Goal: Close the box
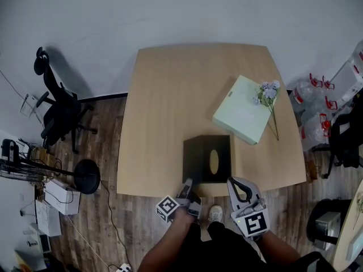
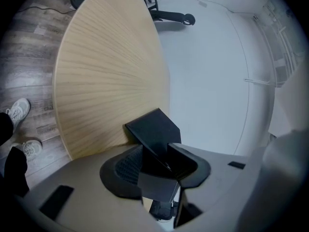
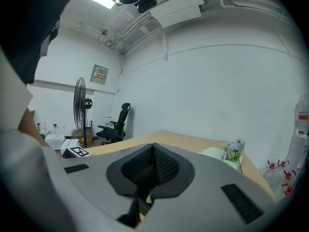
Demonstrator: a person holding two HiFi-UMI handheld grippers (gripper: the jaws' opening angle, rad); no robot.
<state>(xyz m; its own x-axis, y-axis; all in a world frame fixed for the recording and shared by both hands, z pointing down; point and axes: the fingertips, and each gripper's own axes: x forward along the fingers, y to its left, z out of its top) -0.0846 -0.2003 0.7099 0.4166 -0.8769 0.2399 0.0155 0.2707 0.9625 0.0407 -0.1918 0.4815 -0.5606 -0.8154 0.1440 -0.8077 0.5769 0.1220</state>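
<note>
A black box with an oval cutout on top stands at the near edge of the wooden table. My left gripper is at the box's near left corner. In the left gripper view a black flap of the box runs between the jaws of this gripper, which stand apart around it, wider than the card. My right gripper hovers just off the box's near right corner. In the right gripper view its pads meet with nothing between them.
A pale green flat box with a sprig of flowers on it lies at the table's right. An office chair and a fan stand on the floor at left, water bottles at right. My shoes show below the table edge.
</note>
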